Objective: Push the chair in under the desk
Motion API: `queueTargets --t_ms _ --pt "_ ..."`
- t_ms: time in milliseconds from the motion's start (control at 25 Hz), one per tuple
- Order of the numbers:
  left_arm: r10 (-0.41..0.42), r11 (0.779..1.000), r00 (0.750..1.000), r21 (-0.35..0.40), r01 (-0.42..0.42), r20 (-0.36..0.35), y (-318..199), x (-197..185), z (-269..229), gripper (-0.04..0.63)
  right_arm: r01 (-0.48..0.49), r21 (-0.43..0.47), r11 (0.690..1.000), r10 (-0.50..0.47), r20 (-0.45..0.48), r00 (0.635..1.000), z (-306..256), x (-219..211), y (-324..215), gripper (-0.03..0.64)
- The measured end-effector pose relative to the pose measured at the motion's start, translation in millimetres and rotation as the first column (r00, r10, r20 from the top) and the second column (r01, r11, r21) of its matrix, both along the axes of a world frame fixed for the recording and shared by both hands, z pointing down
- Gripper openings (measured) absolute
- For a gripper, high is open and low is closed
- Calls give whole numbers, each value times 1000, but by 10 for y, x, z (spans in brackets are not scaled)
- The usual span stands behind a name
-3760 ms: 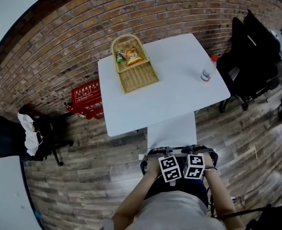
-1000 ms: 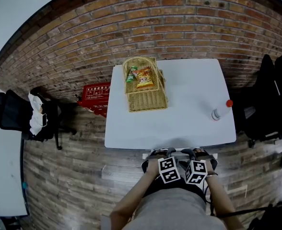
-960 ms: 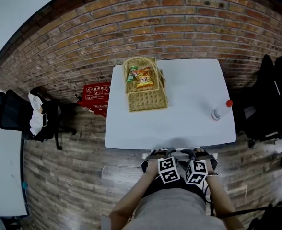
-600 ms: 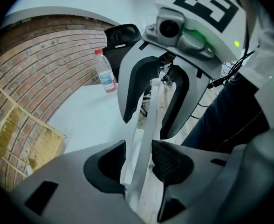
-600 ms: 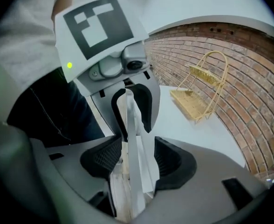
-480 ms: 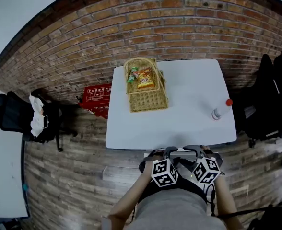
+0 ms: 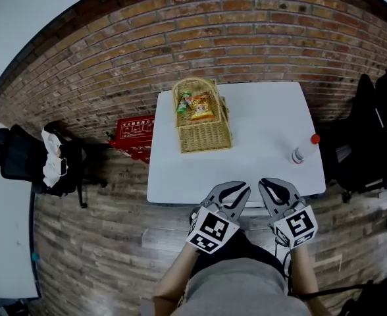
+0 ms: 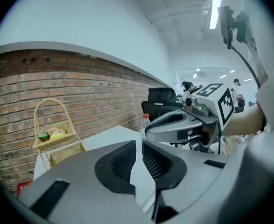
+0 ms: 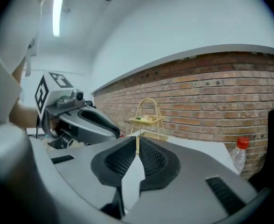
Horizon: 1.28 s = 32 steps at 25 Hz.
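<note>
The left claw (image 7: 238, 189) and right claw (image 7: 268, 185) hang side by side over the near edge of the white tabletop (image 7: 259, 130). Both are closing, nearly clenched, gripping nothing.

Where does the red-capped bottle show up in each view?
Head view: bottle on the right of the table, near its edge.
Left gripper view: bottle near the centre.
Right gripper view: bottle at lower right, before the brick wall.
Shared landmark: the wicker basket.
</note>
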<state>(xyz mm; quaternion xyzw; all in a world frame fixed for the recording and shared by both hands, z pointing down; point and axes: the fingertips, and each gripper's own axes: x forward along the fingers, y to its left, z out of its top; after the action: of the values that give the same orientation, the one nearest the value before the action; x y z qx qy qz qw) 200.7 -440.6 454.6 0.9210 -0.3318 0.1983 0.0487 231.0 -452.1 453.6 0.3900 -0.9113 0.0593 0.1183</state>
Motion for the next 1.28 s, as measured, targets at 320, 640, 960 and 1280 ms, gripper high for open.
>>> queueTargets --t_ms 320,640,960,1280 --pt "-238 968 969 66 242 -74 -347 -235 -139 29 -307 22 952 305 68 950 -170 259 -246 21" --pt "-316 946 938 36 323 -142 -455 -335 -182 18 -363 19 931 361 71 930 -205 178 -228 15" --pt "-303 949 943 40 311 -140 -483 -314 -186 18 -340 -20 940 340 74 937 -152 123 -229 15" --pt "-293 953 947 31 300 -135 -500 -288 -171 18 -338 -20 941 339 68 938 -130 112 -266 15"
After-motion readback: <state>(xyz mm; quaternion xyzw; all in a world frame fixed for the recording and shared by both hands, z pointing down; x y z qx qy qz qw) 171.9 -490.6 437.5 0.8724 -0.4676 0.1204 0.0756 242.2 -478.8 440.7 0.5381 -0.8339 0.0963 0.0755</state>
